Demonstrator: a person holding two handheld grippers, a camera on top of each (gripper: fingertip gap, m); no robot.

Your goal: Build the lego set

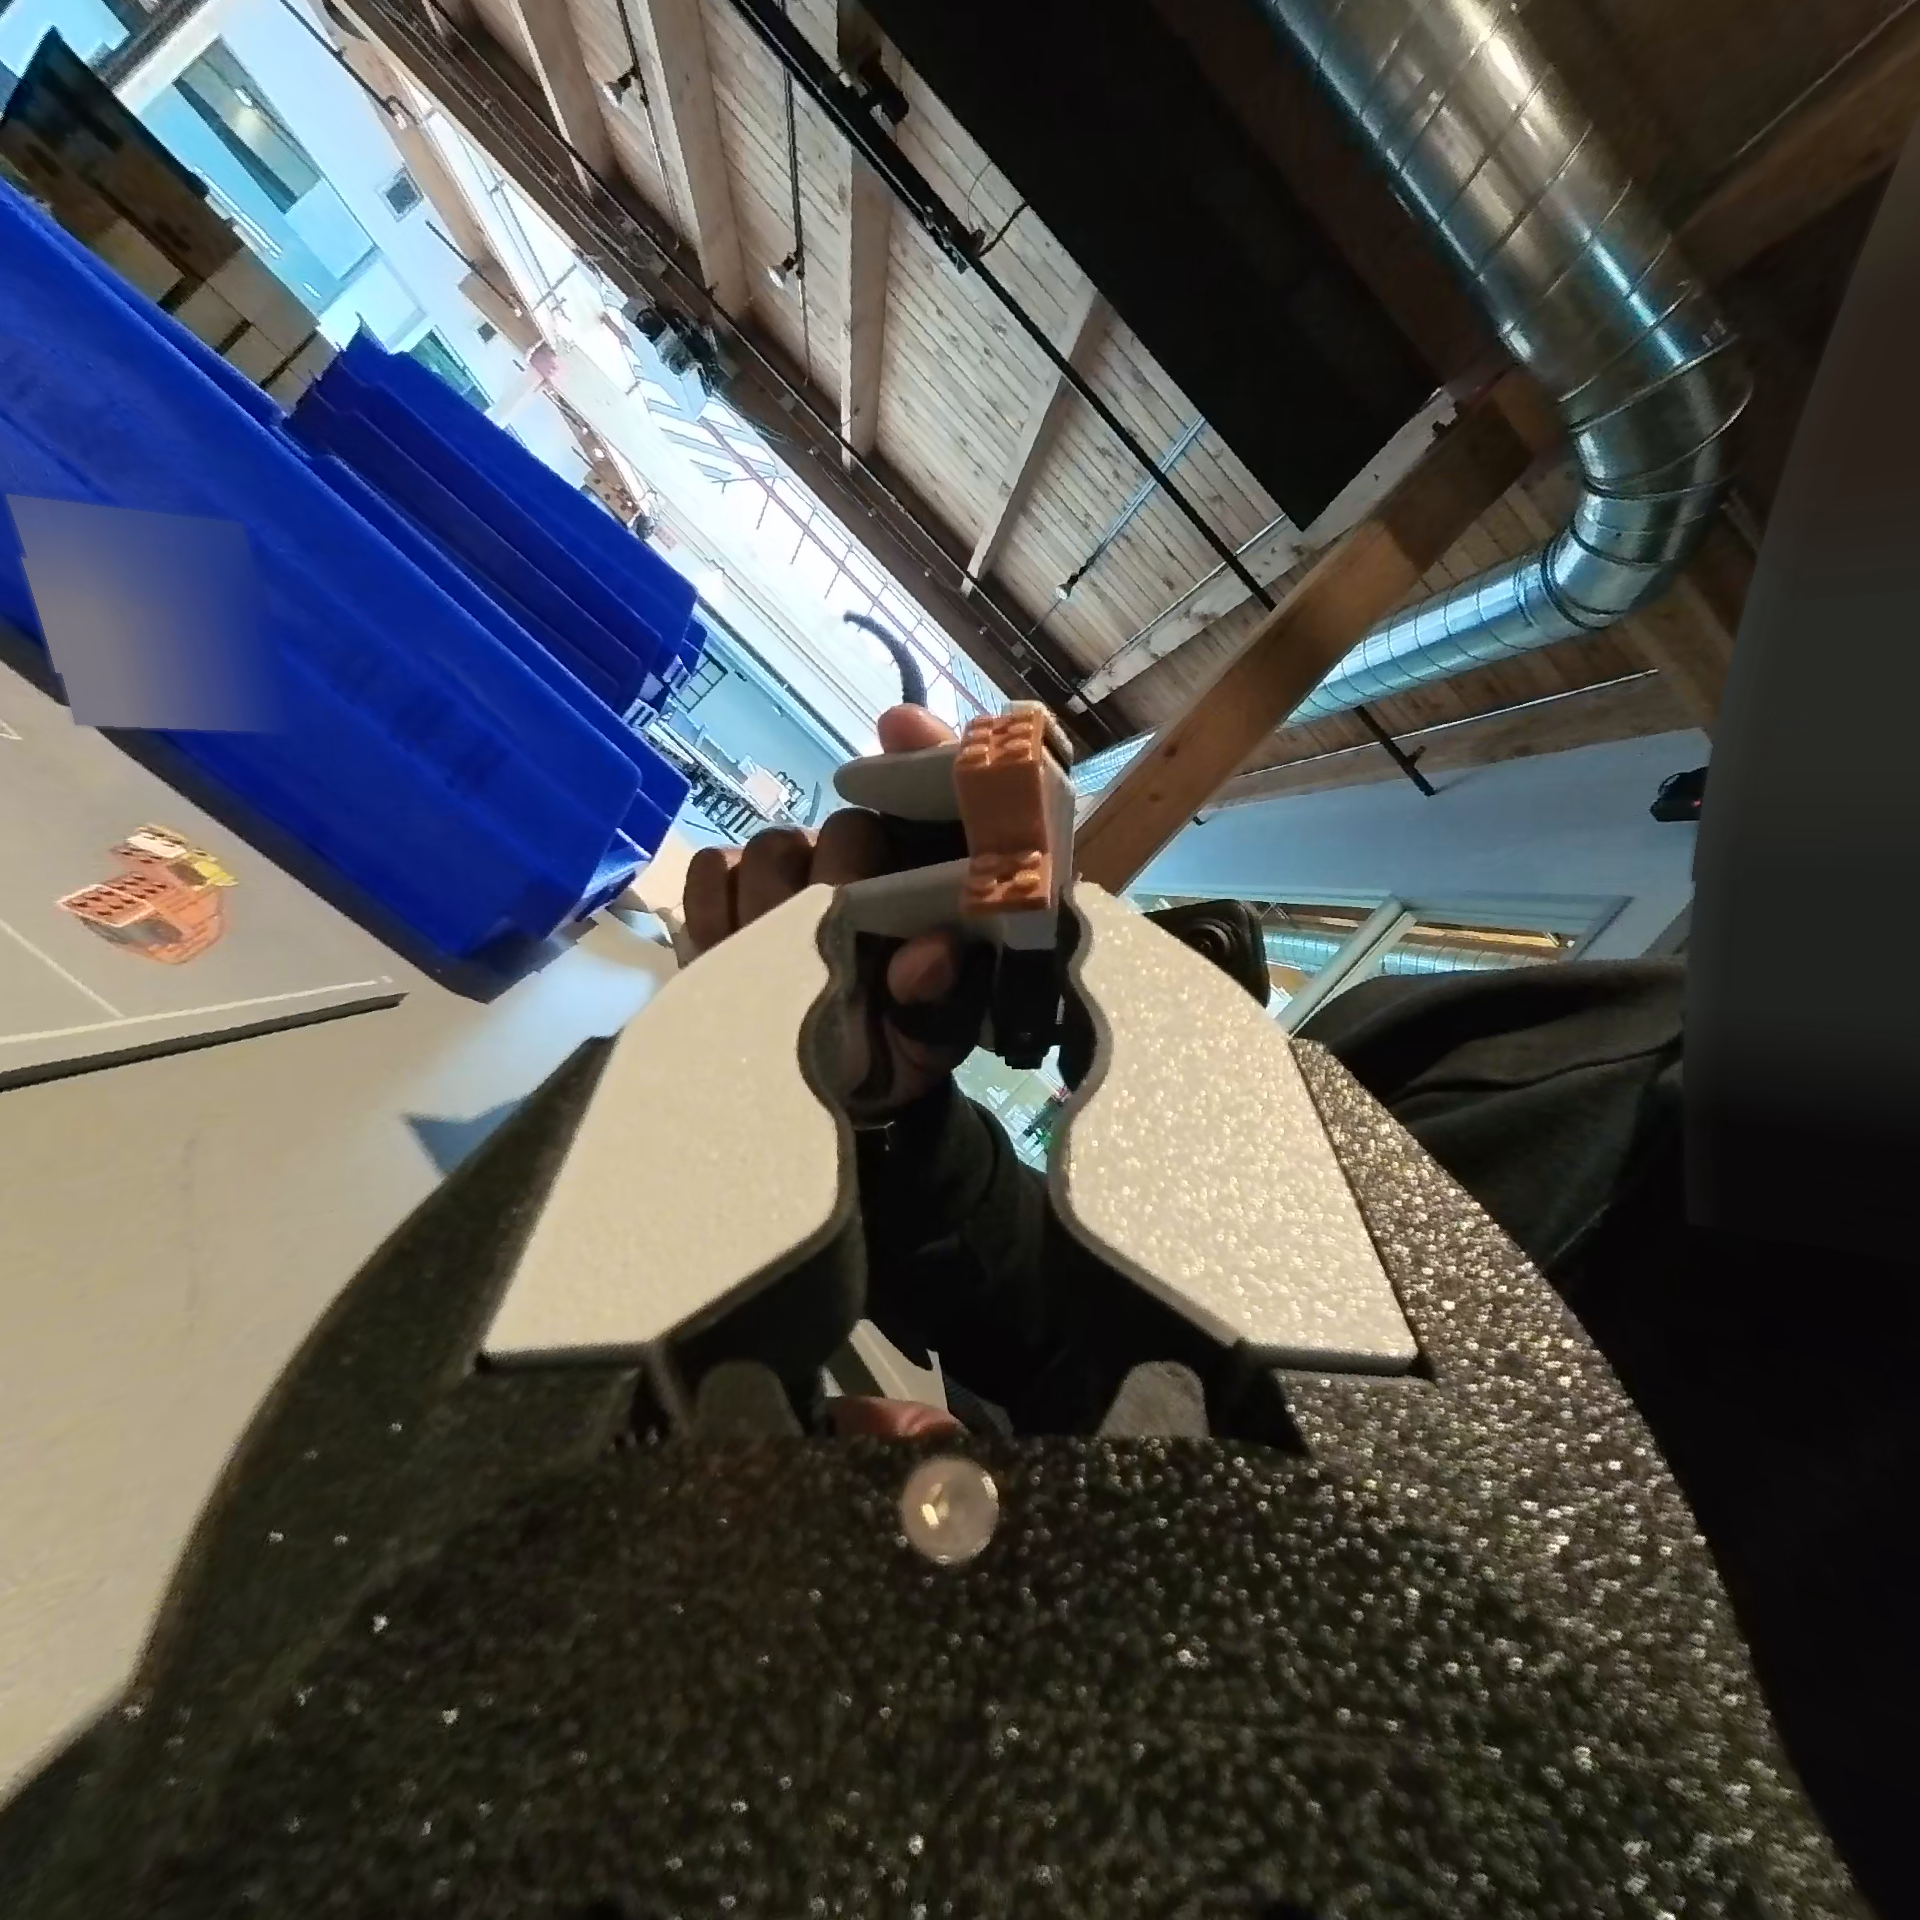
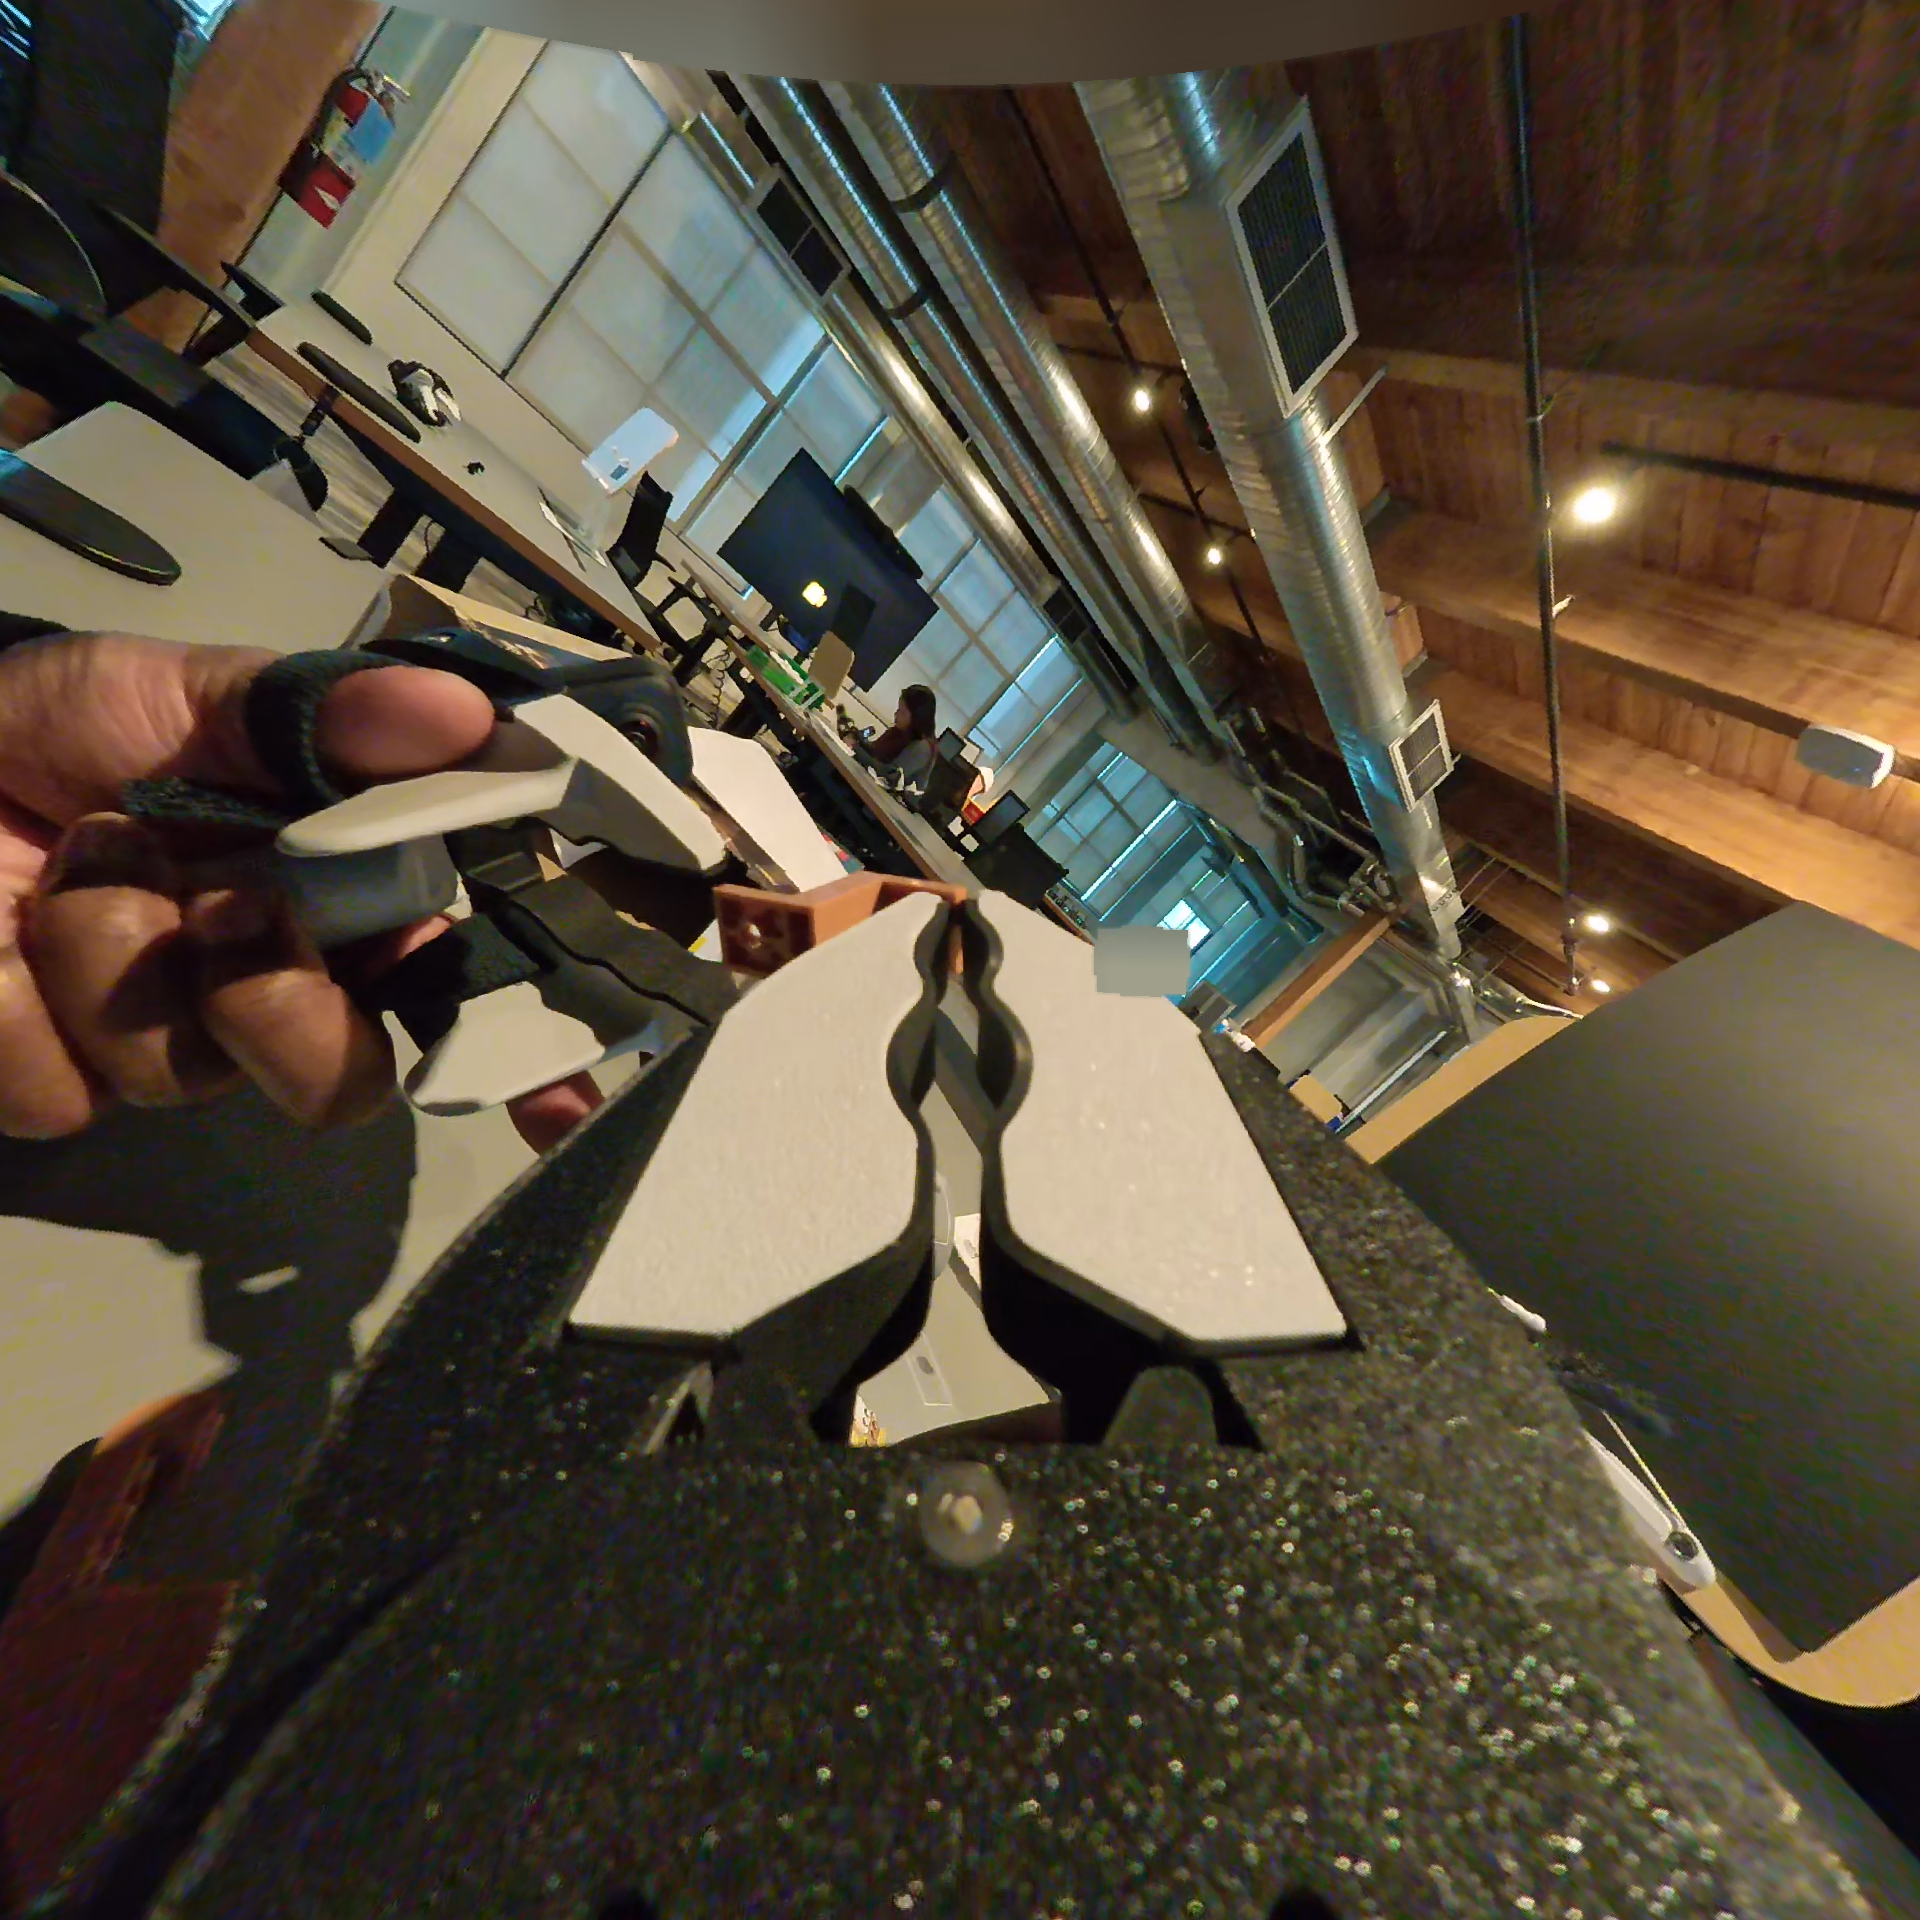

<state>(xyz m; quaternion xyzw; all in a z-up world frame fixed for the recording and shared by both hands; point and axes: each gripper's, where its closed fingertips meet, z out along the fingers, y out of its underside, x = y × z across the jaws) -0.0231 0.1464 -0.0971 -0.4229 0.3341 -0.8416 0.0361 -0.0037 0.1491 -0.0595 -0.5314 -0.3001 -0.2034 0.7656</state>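
Note:
An orange-brown Lego piece [image 1: 1003, 800], made of joined bricks, is held in the air with its studs toward the left wrist camera. My right gripper [image 2: 954, 914] is shut on it. In the right wrist view the brick [image 2: 790, 930] sticks out to the left behind the fingertips. My left gripper [image 1: 956, 920] is open and empty, with the piece just beyond its tips. A hand [image 2: 156, 883] holds the left gripper's grey levers at the left of the right wrist view. Both grippers are raised above the table and tilted toward the ceiling.
Blue bins [image 1: 364, 623] stand along the left. A grey mat [image 1: 104, 997] with a printed picture of a brick model [image 1: 156, 904] lies on the white table [image 1: 156, 1299]. A black panel [image 2: 1662, 1195] stands at the right. A person sits far off. Some 5 cm of space lies between my two pairs of fingers.

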